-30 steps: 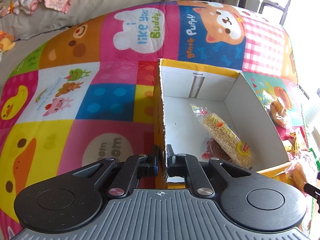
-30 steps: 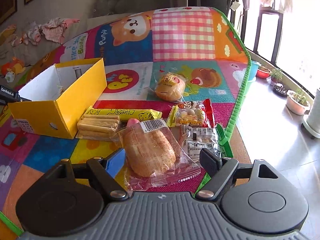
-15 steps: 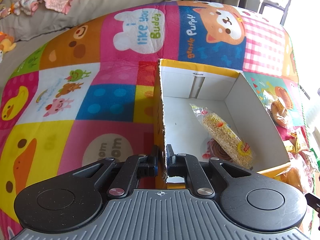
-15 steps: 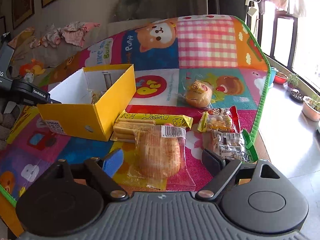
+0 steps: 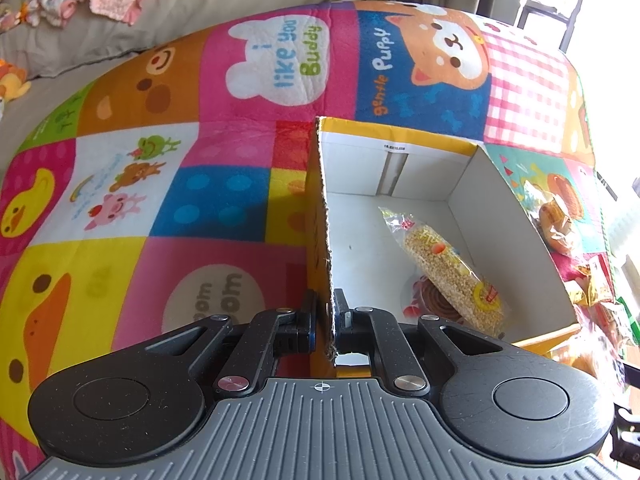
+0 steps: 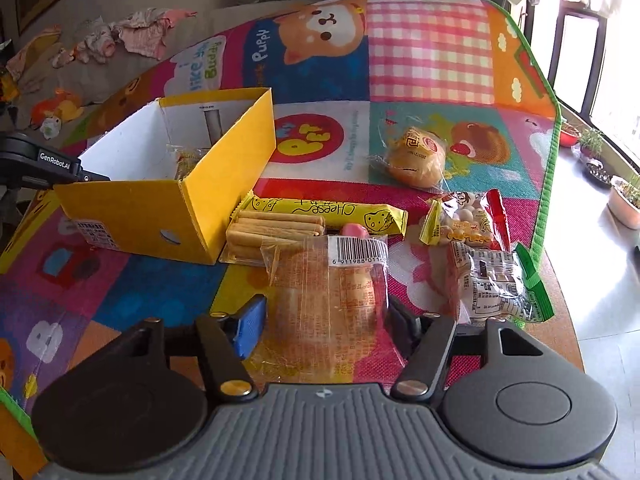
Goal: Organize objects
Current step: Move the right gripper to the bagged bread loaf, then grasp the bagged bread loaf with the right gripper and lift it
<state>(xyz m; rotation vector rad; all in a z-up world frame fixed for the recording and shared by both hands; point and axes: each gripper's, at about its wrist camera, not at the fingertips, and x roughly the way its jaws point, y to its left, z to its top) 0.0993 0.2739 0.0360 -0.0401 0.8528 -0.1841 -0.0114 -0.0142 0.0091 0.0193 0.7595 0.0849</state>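
Right gripper (image 6: pixel 326 326) jaws closing around clear-wrapped bread loaf packet (image 6: pixel 326 300), now between pads after approach; grasp underway. Left gripper (image 5: pixel 324 320) stays clamped on yellow cardboard box (image 5: pixel 400 134) wall, steadying it.

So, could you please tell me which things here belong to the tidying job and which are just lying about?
Job:
- yellow box, its wall clamped by the left gripper
- bread pack, right gripper closing around it
- cheese sticks
- bun
- candy bags
- rice bar in the box

Lying about:
- clothes
- plush toy
- plant pots
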